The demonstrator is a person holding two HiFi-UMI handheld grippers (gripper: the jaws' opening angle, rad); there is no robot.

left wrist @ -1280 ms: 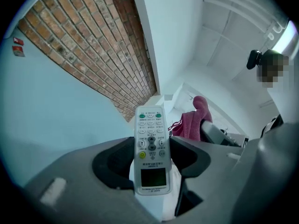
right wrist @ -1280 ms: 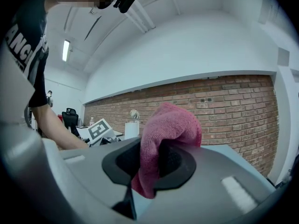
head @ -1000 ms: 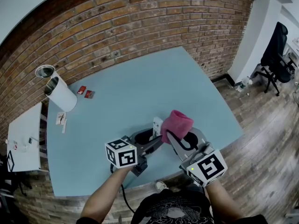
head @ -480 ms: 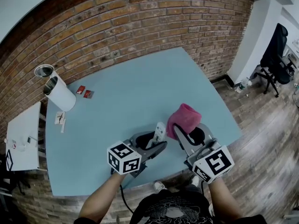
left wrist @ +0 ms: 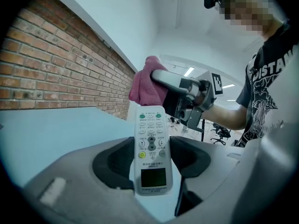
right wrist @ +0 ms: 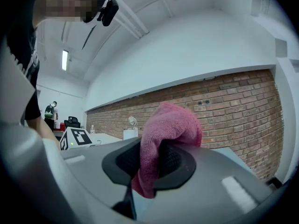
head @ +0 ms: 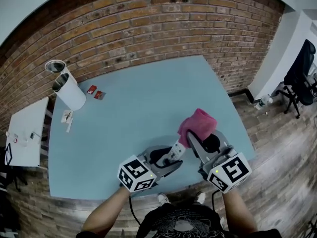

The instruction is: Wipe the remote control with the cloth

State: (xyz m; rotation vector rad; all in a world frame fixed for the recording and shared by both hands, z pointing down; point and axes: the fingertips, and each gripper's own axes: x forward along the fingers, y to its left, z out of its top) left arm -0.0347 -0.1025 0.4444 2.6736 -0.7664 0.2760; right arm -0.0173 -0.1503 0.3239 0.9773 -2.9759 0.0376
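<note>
Wiping step, we judge. Left gripper (left wrist: 150, 162) clamps remote (left wrist: 150, 139); right gripper (right wrist: 149, 164) pinches cloth (right wrist: 170, 125). Next we need cloth-to-button contact.

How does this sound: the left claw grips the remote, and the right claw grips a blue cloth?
Not quite: the cloth is pink, not blue, as the right gripper view shows. The left claw grips the remote, and the right claw grips the pink cloth.
</note>
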